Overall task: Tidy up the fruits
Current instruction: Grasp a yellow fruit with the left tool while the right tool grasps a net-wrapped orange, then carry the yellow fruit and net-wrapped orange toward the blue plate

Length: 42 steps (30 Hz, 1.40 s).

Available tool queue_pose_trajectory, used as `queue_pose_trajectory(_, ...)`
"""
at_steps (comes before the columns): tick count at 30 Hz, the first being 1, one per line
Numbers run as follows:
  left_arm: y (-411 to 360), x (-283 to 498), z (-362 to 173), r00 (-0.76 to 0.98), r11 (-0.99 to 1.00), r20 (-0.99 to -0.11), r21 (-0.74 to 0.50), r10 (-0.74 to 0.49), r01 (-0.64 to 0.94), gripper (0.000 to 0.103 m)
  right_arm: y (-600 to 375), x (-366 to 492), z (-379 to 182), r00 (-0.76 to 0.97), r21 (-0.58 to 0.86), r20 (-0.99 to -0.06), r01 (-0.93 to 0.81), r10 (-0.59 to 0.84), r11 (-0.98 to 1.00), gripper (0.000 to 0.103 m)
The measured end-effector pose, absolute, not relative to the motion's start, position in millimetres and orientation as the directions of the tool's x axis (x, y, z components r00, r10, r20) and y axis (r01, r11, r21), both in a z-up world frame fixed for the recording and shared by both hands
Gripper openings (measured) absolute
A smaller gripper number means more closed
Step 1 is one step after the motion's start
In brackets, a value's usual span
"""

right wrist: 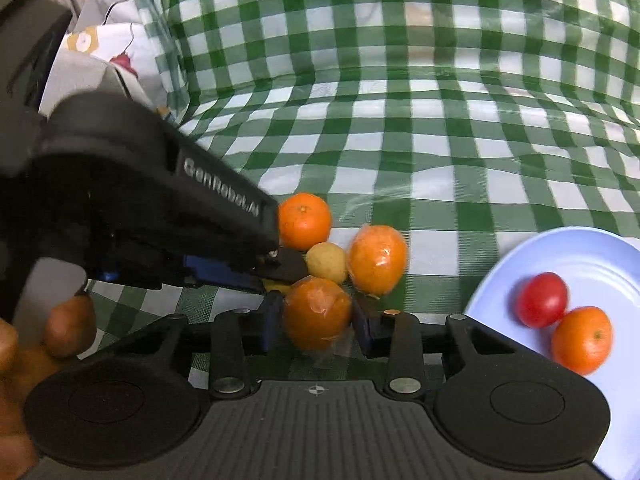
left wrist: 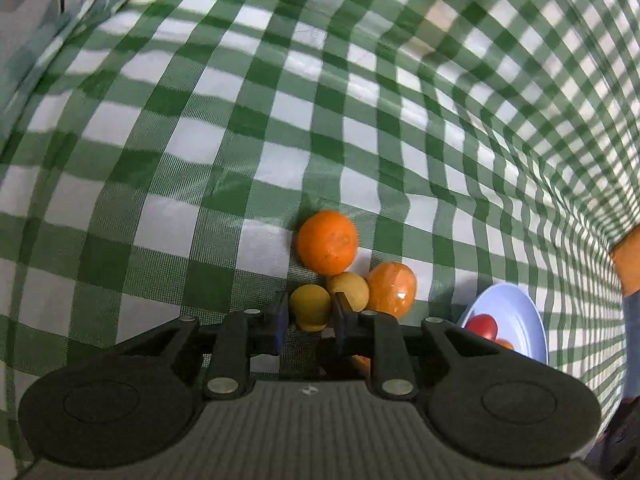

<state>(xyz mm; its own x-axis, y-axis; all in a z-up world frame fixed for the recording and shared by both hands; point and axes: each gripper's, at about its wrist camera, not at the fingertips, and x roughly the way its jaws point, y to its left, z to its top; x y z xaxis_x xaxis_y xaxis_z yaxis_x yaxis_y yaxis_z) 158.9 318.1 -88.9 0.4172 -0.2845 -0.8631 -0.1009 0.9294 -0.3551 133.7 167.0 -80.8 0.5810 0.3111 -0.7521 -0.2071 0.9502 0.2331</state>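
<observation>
My left gripper (left wrist: pixel 310 318) is shut on a small yellow fruit (left wrist: pixel 310 306), its pads pressing both sides. Just beyond lie a second yellow fruit (left wrist: pixel 349 290), a plastic-wrapped orange (left wrist: pixel 393 289) and a bare orange (left wrist: pixel 327 242). My right gripper (right wrist: pixel 317 322) is shut on another wrapped orange (right wrist: pixel 317 312). In the right wrist view the left gripper (right wrist: pixel 276 276) reaches in from the left, right next to the yellow fruit (right wrist: pixel 326 262), the bare orange (right wrist: pixel 305 221) and the wrapped orange (right wrist: pixel 377 258).
A pale blue plate (right wrist: pixel 560 252) at the right holds a red tomato (right wrist: pixel 542 300) and an orange (right wrist: pixel 582 340). A green checked cloth (left wrist: pixel 280 120) covers the surface and rises at the back. A person's hand (right wrist: pixel 68 328) grips the left tool.
</observation>
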Motion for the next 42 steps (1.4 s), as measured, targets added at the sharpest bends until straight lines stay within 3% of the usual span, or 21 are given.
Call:
queue_pose_trajectory(5,313.5,138.0,-60.7,0.470,0.955,-0.849,-0.294,-0.243,-0.037,0.025,157.7,121.3,-65.5,0.574,0.208,-0.763,-0.218,0.298,0.953,0.039)
queue_pose_trajectory(11,299.5,114.7,-63.0,0.463,0.993,-0.879,-0.106,-0.115,0.046,0.025,140.2,106.8,-59.7,0.554,0.150,-0.791,-0.237,0.260,0.960,0.039)
queue_pose_trajectory(22,291.0,118.6,-77.0,0.440,0.999,-0.897,-0.053,-0.048,0.002,0.025,113.3,97.8,-36.2,0.589,0.204,-0.748,-0.234,0.306,0.951,0.039)
queue_pose_trajectory(29,272.5,115.0,-40.3,0.541,0.998,-0.840,-0.060,-0.043,-0.013,0.025,89.2,93.2,-18.8,0.656,0.210,-0.702,-0.184,0.279,0.960,0.039)
queue_pose_trajectory(42,237.6,82.3,10.7,0.713,0.997,-0.698,-0.018,-0.063,0.071,0.025,18.5,78.1,13.1,0.801,0.149,-0.596,0.055,0.045,0.987,0.039)
